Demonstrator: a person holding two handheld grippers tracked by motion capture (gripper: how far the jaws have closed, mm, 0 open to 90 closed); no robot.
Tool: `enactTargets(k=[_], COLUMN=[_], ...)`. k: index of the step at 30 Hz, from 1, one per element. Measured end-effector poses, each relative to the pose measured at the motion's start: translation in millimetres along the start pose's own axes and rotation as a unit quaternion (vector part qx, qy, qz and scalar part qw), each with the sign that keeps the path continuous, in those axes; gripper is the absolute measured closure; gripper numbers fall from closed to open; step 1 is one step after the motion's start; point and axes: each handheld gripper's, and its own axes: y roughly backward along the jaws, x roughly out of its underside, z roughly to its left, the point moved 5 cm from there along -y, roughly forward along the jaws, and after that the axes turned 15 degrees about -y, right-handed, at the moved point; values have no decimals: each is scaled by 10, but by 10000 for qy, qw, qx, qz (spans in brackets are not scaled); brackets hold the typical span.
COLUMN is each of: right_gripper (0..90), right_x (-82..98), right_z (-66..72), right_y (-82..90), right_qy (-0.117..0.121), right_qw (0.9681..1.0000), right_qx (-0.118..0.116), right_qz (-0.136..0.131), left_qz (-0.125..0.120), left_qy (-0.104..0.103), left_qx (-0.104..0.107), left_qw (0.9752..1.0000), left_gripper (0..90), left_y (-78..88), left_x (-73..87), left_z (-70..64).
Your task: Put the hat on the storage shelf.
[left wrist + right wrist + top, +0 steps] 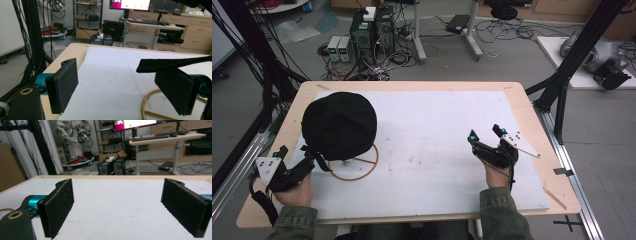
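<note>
The left claw [307,161] gaped beside the black cap's [339,125] strap [172,63], seemingly poised to grip it. The right claw [485,134] hung open and empty, well clear.

black cap [339,125] hides ring stand's [362,170] top | strap [175,63] cut off right

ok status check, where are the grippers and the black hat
Left gripper open at black hat's strap, not clamped. Right gripper open, apart. Hat on gold wire stand. White mat between them bare.
</note>
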Motion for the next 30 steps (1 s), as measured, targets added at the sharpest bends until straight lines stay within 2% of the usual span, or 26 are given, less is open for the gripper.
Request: enactTargets(k=[4,10,13,17,22,23,30], right_gripper=[103,103,103,103,104,104,103], right_x=[-1,-12,31,60,104,122,117], right_z=[-114,-185,-250,-372,-489,-495,-561], right_y=[55,119,140,172,221,223,221], right_qy=[9,244,382,367,507,445,439], right_qw=[9999,9990,9976,9954,9905,9906,9894], right_qx=[156,349,554,849,1230,1260,1337], right_qz=[-43,-104,-156,-231,-341,-307,-367], left_qz=[5,6,2,5,-2,-3,-8], left_qy=[10,21,26,24,51,52,53], left_qx=[-7,-5,-12,2,4,8,30], left_qw=[10000,10000,10000,10000,10000,10000,10000], left_gripper=[192,192,192,192,192,192,192], left_y=[3,6,7,7,6,7,-3], left_x=[1,1,0,-1,-2,-2,0], left_z=[-1,-3,-3,-8,-7,-6,0])
